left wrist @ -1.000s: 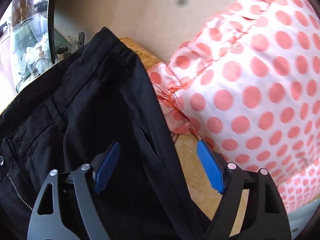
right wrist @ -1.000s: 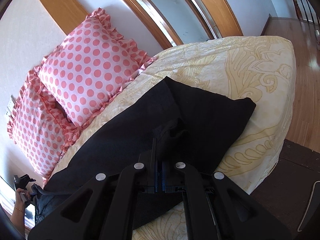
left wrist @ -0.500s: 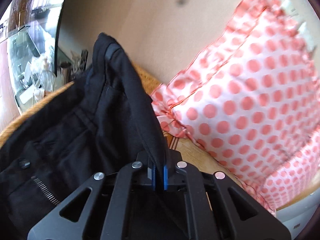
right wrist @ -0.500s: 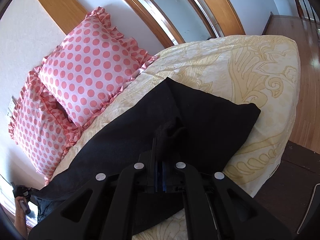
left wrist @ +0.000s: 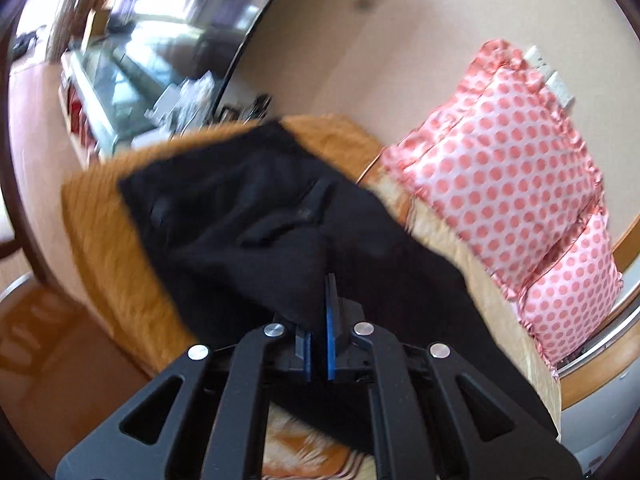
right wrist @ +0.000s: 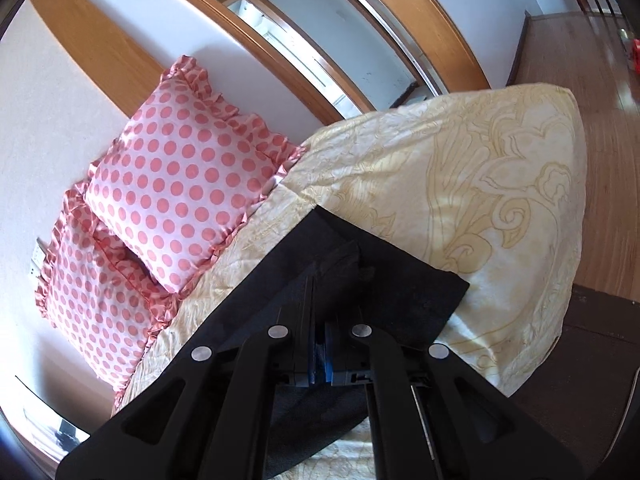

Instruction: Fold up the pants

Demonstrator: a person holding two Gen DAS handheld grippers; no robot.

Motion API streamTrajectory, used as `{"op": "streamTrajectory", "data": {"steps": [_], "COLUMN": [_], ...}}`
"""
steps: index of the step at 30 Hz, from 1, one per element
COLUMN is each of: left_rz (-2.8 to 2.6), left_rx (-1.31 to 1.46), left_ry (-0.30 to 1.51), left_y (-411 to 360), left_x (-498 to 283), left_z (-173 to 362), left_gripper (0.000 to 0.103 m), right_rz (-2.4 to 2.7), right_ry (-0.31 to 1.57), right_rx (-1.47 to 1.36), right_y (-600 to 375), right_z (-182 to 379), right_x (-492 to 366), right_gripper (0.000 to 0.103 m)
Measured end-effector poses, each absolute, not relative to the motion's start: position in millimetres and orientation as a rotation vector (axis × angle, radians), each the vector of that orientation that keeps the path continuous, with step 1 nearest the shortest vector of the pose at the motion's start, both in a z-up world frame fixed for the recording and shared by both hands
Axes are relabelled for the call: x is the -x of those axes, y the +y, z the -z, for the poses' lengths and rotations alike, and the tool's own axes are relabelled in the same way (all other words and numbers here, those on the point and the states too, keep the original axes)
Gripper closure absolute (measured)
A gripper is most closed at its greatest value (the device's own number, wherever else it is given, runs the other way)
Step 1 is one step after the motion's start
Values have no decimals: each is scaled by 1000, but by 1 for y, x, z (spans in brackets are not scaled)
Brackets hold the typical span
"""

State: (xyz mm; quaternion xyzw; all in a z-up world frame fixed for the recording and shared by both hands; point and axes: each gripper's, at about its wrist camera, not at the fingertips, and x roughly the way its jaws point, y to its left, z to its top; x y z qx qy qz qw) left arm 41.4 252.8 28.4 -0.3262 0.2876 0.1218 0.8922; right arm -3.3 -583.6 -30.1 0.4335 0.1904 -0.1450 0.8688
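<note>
Pants: the black pants (left wrist: pixel 248 216) lie on the bed. In the left wrist view the wide top part spreads over the bed's near corner, and a fold of cloth rises up into the tongs. This view is blurry, so small parts of the pants are hard to make out.
Pants, other end: in the right wrist view the pants (right wrist: pixel 404 284) lie flat with a straight edge and a sharp corner on the cream cover. A small bunch of cloth is pulled up at the tongs.
Left gripper: the left gripper (left wrist: pixel 318 344) is pinched tight on the black cloth. Its blue pads (left wrist: pixel 330 332) are pressed close together with the cloth between them.
Right gripper: the right gripper (right wrist: pixel 320 356) is also clamped on the pants. Its blue pads (right wrist: pixel 328 356) are almost touching, and the cloth goes in between them.
Bed cover: the bed cover (right wrist: pixel 500 184) is cream with pale yellow swirls. In the left wrist view the bed cover (left wrist: pixel 104 248) looks orange-brown and fuzzy from the blur.
Pillows: two pink pillows with red dots and frilly edges lean on the wall at the head of the bed. One pillow (right wrist: pixel 188 184) sits in front of the other pillow (right wrist: pixel 92 288). They are near the pants but do not touch them. In the left wrist view the pillows (left wrist: pixel 504 176) are off to the right.
Wall: a plain pale wall (left wrist: pixel 360 60) is behind the pillows.
Floor: a shiny wood floor (right wrist: pixel 608 128) runs past the far side of the bed.
</note>
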Motion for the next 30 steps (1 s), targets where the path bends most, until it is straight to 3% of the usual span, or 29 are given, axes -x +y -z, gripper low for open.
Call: {"op": "streamTrajectory", "data": {"steps": [4,7,8,9,13,15,18,30], "left_rz": [-282,-277,-279,-283,-280,-268,-266,-239], "left_rx": [684,749,752,753,693,659,638,599], "left_ry": [573,520,511,507,535,562,582,582], "left_y": [251,258,257,257,245,239,234,233], "left_x": [-20,-9,-10,-9,-19,-25,-29,-22], "left_z": [0,0,-2,-4,-8,-4,-2,-11], "left_gripper": [93,71,59,57,64,87,95,97], "right_rz": [310,309,306,304,307,312,296,365], "right_ry": [399,400,397,391,389,396,383,425], "right_rx": [-922,-924,-931,-943,-952,-951,-974,-924], "right_y": [-583,-584,-585,-587,-590,-589,-592,-585], "right_z": [31,32,32,32,31,32,30,34], "right_x": [5,6,7,7,4,2,1,19], "right_gripper": [101,101,101,101,101,101,101,101]}}
